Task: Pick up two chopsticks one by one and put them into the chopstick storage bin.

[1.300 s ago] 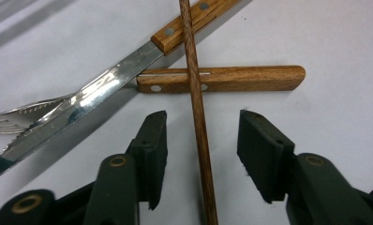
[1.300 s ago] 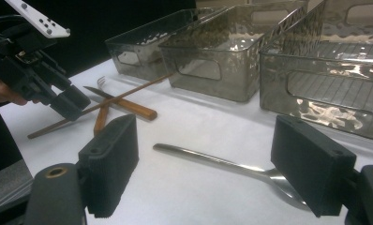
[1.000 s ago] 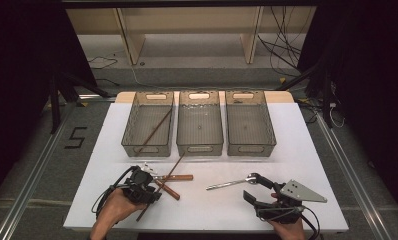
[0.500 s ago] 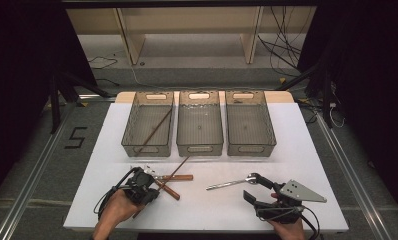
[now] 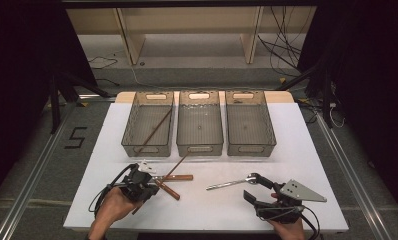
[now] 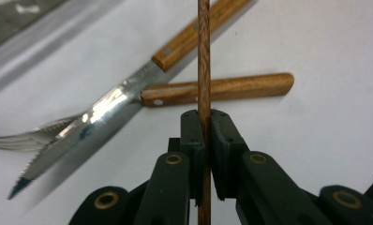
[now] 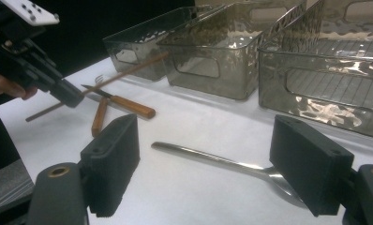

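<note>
Chopstick (image 5: 173,169), high view: lower left of centre on the worktop (image 5: 297,145), its near end clamped by the left gripper (image 5: 148,181), ready for lifting toward the bins. Left gripper view: jaws have just closed on it above the knife (image 6: 123,93) and fork (image 6: 30,138). Right gripper view: right gripper (image 7: 217,159) gapes around the spoon (image 7: 222,165), untouched.

a black "5" marked on the grey floor (image 5: 52,150) left of the table (image 5: 307,150)

Just beyond the left gripper's (image 6: 204,136) jaws lie a wooden-handled knife (image 6: 128,96) and fork (image 6: 184,93); white table (image 6: 325,51) past them is bare
</note>
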`<state>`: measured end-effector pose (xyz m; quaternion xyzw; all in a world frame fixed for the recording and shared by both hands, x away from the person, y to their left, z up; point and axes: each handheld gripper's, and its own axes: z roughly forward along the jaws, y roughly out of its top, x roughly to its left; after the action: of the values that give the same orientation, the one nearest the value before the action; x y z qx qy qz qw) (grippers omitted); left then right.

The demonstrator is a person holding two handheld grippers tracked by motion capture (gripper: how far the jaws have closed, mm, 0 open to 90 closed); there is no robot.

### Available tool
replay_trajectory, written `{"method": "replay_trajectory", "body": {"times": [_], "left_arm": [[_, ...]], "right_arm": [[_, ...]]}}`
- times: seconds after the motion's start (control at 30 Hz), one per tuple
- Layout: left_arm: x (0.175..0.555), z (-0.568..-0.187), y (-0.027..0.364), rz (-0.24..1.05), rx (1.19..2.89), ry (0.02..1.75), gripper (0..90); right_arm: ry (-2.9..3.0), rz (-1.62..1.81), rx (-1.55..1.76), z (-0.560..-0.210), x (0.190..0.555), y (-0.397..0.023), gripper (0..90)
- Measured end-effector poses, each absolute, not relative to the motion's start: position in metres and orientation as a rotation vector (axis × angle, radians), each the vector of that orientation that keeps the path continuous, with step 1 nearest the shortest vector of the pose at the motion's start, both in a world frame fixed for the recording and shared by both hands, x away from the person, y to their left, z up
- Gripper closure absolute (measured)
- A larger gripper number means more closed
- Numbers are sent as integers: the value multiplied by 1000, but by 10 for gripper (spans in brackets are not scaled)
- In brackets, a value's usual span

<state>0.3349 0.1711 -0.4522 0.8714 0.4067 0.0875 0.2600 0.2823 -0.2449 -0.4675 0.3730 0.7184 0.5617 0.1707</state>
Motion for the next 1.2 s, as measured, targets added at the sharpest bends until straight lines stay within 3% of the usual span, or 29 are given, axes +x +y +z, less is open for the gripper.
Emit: {"method": "replay_trajectory", "body": {"times": [0.77, 1.2], "left_arm": [[360, -420, 185, 302, 2191, 1091, 847], [393, -403, 197, 357, 2074, 1110, 846]], "right_arm": [[2039, 1596, 1077, -469, 283, -245, 249], [2040, 1598, 1080, -470, 283, -244, 249]]}}
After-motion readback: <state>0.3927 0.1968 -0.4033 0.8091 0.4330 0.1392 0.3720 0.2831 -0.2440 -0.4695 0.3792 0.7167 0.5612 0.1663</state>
